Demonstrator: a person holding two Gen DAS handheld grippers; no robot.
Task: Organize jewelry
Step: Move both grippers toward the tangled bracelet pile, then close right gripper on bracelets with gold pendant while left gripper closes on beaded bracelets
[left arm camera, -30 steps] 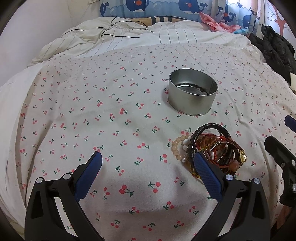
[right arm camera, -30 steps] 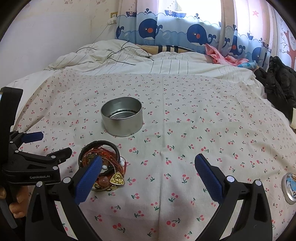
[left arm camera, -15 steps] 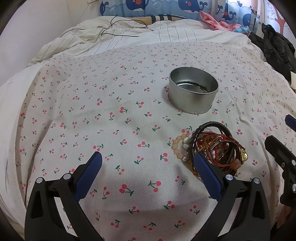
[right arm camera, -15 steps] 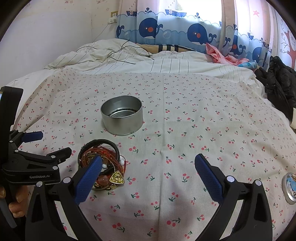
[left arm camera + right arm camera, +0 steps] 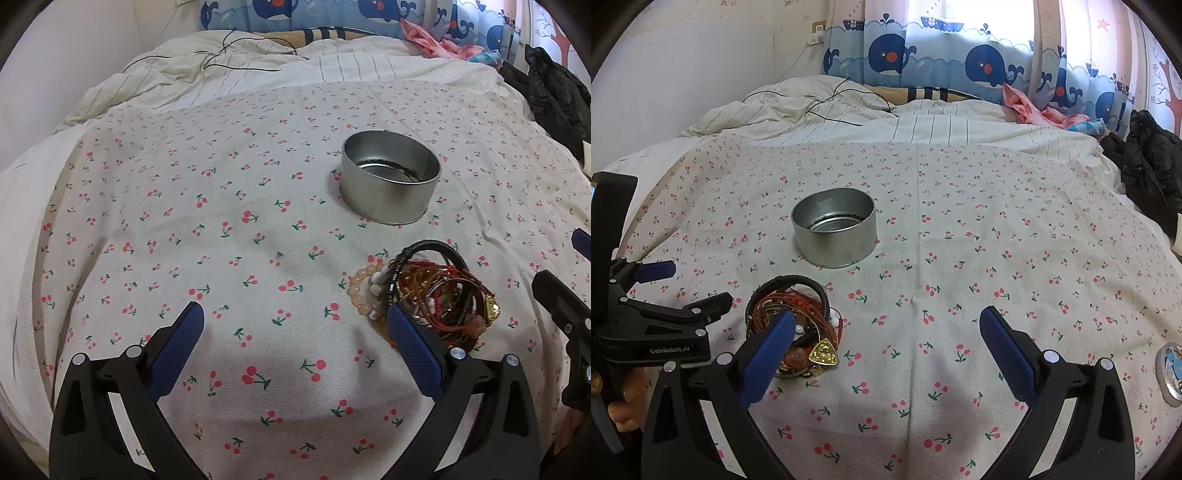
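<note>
A tangled pile of bracelets (image 5: pixel 428 291), beaded, corded and black braided, lies on the cherry-print sheet (image 5: pixel 221 240). It also shows in the right wrist view (image 5: pixel 794 317). A round silver tin (image 5: pixel 389 181) stands open just beyond the pile, with something dark at its bottom; the right wrist view shows the tin (image 5: pixel 834 230) too. My left gripper (image 5: pixel 295 328) is open and empty, its right finger just in front of the pile. My right gripper (image 5: pixel 886 328) is open and empty, its left finger over the pile's near edge.
A round tin lid (image 5: pixel 1171 369) lies at the right edge of the sheet. A rumpled striped duvet (image 5: pixel 849 114) with a black cable lies behind. Dark clothing (image 5: pixel 1148 155) is piled at the far right. The whale curtain (image 5: pixel 960 62) hangs at the back.
Both views have shifted slightly; the tin and pile sit a little lower in the left wrist frame. Nothing was taken hold of or let go.
</note>
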